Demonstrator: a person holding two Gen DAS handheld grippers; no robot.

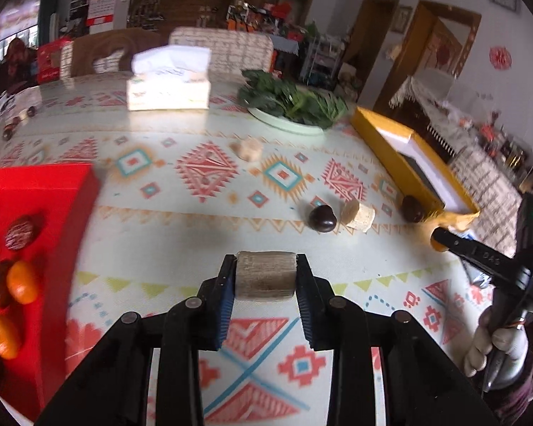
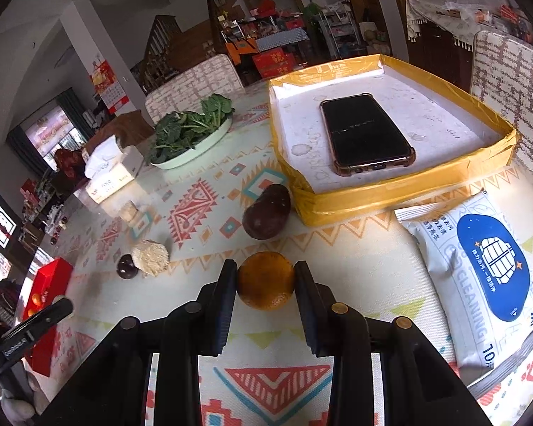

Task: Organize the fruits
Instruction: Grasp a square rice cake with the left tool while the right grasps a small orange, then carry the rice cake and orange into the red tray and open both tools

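My left gripper (image 1: 266, 273) is shut on a pale cylindrical sugarcane piece (image 1: 265, 279) and holds it above the patterned tablecloth. A red tray (image 1: 64, 195) at the left holds small oranges (image 1: 22, 282) and dark fruits (image 1: 19, 236). My right gripper (image 2: 265, 278) is shut on a small orange (image 2: 265, 280) just over the table. A dark purple passion fruit (image 2: 266, 211) lies beside the yellow box (image 2: 391, 191). A smaller dark fruit (image 2: 126, 266) touches a cane piece (image 2: 151, 257); both also show in the left wrist view (image 1: 322, 218).
The yellow box holds a phone (image 2: 366, 133). A wipes pack (image 2: 486, 277) lies at the right. A plate of greens (image 1: 291, 101), a tissue box (image 1: 168, 83) and another cane piece (image 1: 247, 149) stand farther back. The other gripper (image 1: 479, 255) shows at the right.
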